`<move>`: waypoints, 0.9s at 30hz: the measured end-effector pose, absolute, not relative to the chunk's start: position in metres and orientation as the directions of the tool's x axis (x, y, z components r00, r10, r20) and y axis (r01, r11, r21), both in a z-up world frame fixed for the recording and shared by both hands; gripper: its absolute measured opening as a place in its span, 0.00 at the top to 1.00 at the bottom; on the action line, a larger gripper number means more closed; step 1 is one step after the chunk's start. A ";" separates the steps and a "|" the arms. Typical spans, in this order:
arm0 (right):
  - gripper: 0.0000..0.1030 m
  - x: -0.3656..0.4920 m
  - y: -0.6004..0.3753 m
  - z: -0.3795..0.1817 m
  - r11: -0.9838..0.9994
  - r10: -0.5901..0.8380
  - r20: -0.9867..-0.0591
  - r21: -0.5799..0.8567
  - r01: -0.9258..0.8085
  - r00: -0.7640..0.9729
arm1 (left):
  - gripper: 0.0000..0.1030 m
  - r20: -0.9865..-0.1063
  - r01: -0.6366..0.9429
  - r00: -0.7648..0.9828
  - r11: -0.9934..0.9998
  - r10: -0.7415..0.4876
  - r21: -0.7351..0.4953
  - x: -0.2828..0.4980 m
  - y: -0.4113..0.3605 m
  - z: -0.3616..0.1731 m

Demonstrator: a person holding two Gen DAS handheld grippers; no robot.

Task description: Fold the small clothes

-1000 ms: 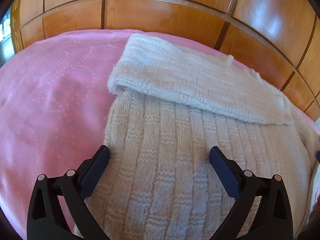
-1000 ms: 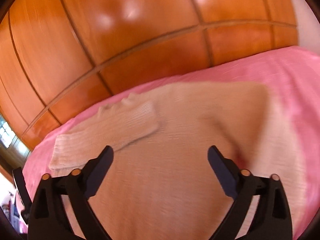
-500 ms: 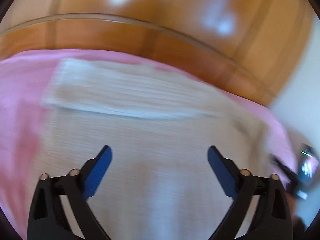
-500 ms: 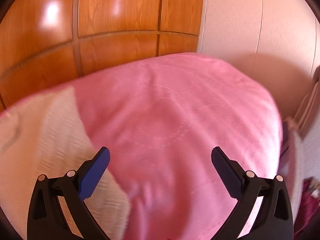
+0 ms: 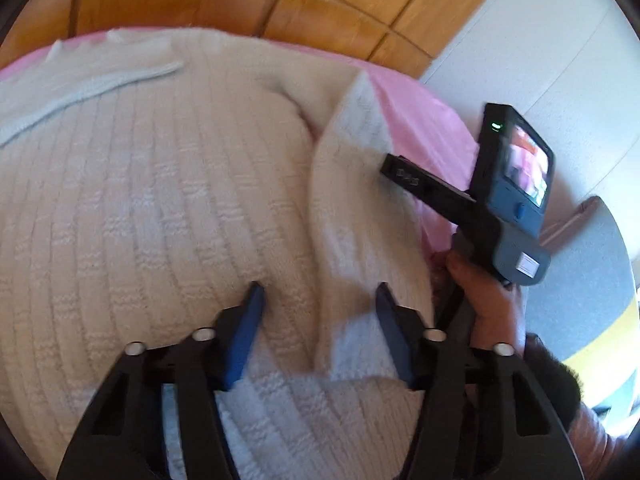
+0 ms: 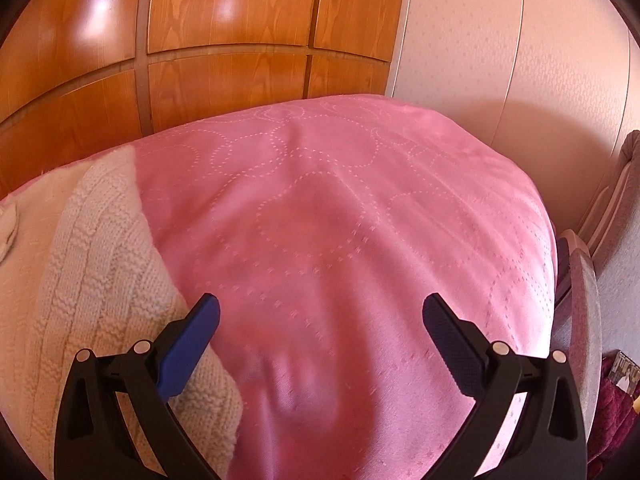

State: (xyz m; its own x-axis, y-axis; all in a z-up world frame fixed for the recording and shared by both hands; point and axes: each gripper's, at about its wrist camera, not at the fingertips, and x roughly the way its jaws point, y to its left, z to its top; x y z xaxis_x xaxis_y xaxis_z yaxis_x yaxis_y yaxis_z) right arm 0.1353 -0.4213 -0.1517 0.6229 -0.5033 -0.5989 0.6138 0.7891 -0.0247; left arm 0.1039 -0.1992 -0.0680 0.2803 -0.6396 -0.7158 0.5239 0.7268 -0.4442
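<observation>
A cream knit sweater (image 5: 160, 208) lies spread on the pink bedspread (image 6: 340, 220). One sleeve is folded across its top; the other sleeve (image 5: 352, 216) lies along its right side. My left gripper (image 5: 320, 300) is open, its jaws narrowed and straddling the lower end of that right sleeve, close over the knit. My right gripper (image 6: 320, 320) is wide open and empty over bare pink bedspread, with the sweater's sleeve (image 6: 100, 280) at its left fingertip. The right gripper also shows in the left wrist view (image 5: 480, 208), held in a hand beside the sleeve.
A glossy wooden headboard (image 6: 220, 40) runs behind the bed. A white wall (image 6: 500, 60) stands to the right. A grey chair (image 6: 584, 300) sits past the bed's right edge, with dark red fabric (image 6: 616, 420) below it.
My left gripper swung right from the sweater's left side to its right sleeve, and its jaws narrowed. My right gripper swung right off the sweater body over bare bedspread and has steadied.
</observation>
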 end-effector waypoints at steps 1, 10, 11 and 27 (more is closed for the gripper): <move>0.02 0.136 -0.422 -0.152 0.788 -0.504 -0.600 -0.024 0.616 0.621 | 0.60 -0.721 0.547 0.274 0.720 -0.637 -0.428 0.101 -0.204 -0.068; 0.02 0.131 -0.431 -0.156 0.755 -0.518 -0.609 0.004 0.656 0.600 | 0.94 -0.698 0.580 0.239 0.676 -0.675 -0.455 0.098 -0.208 -0.061; 0.02 0.131 -0.435 -0.157 0.754 -0.507 -0.619 0.020 0.657 0.600 | 0.94 -0.681 0.574 0.239 0.667 -0.692 -0.476 0.100 -0.203 -0.055; 0.02 0.133 -0.442 -0.162 0.759 -0.472 -0.649 0.045 0.649 0.597 | 0.94 -0.624 0.287 0.552 0.829 -0.553 -0.480 0.175 -0.019 -0.019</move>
State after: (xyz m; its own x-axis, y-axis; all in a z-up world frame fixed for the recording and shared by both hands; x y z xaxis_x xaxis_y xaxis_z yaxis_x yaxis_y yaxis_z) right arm 0.1334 -0.4417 -0.1620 0.5971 -0.4715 -0.6490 0.6491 0.7594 0.0454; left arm 0.1754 -0.0189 -0.0185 0.5517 -0.5530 -0.6243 0.2873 0.8288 -0.4802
